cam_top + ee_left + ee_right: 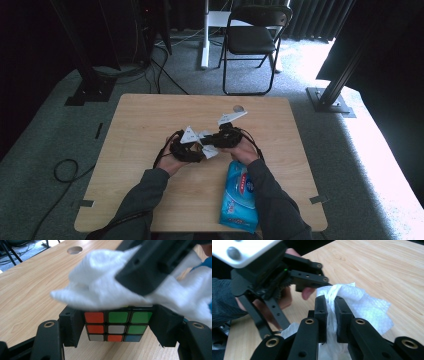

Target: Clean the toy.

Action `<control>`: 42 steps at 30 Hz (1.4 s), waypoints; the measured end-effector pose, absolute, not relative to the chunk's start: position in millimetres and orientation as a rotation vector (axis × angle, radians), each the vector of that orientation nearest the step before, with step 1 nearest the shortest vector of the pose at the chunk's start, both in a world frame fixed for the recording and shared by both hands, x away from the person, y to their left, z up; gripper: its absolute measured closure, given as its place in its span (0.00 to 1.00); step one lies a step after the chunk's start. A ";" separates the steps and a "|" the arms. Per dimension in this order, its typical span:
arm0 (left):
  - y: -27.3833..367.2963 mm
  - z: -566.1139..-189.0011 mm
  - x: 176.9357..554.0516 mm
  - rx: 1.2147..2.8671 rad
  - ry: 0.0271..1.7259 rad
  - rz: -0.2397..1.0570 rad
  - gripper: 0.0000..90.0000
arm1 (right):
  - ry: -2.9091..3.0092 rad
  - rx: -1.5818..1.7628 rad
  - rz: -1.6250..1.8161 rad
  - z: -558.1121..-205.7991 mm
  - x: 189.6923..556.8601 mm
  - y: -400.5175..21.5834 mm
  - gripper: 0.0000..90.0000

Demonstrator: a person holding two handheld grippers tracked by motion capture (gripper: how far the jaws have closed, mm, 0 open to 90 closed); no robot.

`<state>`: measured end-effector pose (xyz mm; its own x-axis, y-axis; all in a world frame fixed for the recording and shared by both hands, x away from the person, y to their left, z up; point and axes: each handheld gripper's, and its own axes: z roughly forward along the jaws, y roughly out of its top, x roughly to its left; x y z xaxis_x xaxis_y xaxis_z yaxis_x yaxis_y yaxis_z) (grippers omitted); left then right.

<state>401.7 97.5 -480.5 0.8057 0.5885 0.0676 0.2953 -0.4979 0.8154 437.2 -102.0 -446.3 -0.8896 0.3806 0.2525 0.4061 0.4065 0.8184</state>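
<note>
Cube: a puzzle cube (117, 326) with 3 by 3 coloured stickers sits clamped between the 2 jaws of the left gripper (117, 327), held above the middle of the table (150, 125); the visible face shows orange, green, white and blue squares.
Wipe: a white wet wipe (100, 287) lies draped over the cube's top, touching it.
Right gripper: the right gripper (331, 315) has its jaws nearly together, pinching a fold of the wipe and pressing it down on the cube.
Left gripper: spread wide to the cube's width, pads tight on 2 opposite sides.
Progress: judged mid-wipe; top face under the cloth, facing side uncovered, other faces likely left.
Surroundings: blue wipes pack (239, 196) lies on the table near the right forearm.
</note>
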 end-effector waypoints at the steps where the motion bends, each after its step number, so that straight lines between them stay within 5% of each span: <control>1: 97.6 -480.4 401.6 2.119 0.649 0.428 0.38 | -2.614 -0.748 -1.531 -446.1 437.9 -104.1 0.92; 42: 117.4 -474.2 406.4 2.068 0.764 0.462 0.38 | -2.655 -0.892 -1.553 -453.5 435.7 -131.5 0.92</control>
<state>406.4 117.4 -474.2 0.7437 0.6671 0.0439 0.3486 -0.4429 0.8260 435.7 -131.5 -453.5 -0.8432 0.4907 0.2195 0.4317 0.3750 0.8204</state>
